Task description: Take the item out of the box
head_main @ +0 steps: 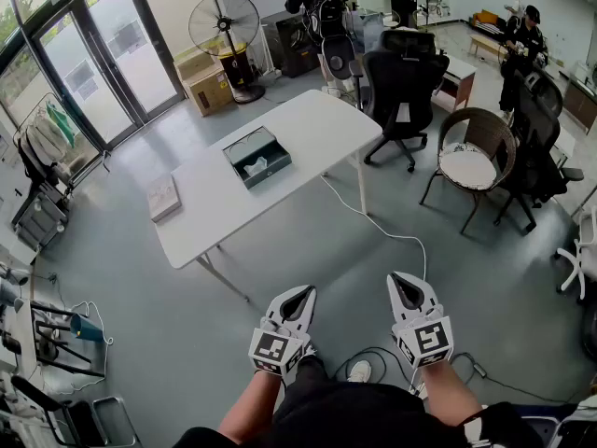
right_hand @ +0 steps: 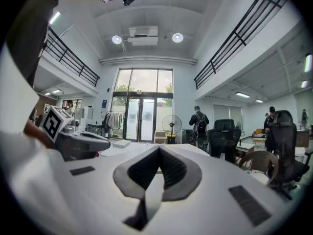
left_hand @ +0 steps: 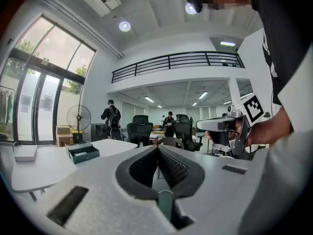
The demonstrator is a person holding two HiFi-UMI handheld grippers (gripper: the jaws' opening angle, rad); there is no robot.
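The left gripper (head_main: 300, 292) and the right gripper (head_main: 401, 280) are held side by side in front of the person, low over the grey floor (head_main: 308, 241). Both are pointed almost level toward the white table (head_main: 298, 119). In the left gripper view, the two dark pads are seen pressed together at the tip, with nothing between them. In the right gripper view, the same is seen: the jaws are closed tight and nothing is held.

The box (head_main: 270, 173) is set on the table, well apart from both grippers. It is dark green and its top is open. A small pale thing (head_main: 256, 165) is seen lying inside it, but what it is cannot be told from here. A flat, book-like thing (head_main: 163, 197) is laid near the left end of the table, apart from the box.

A big round fan (head_main: 224, 24) is stood behind the table, near the glass doors. A black chair (head_main: 401, 82) is placed at the far right corner of the table.
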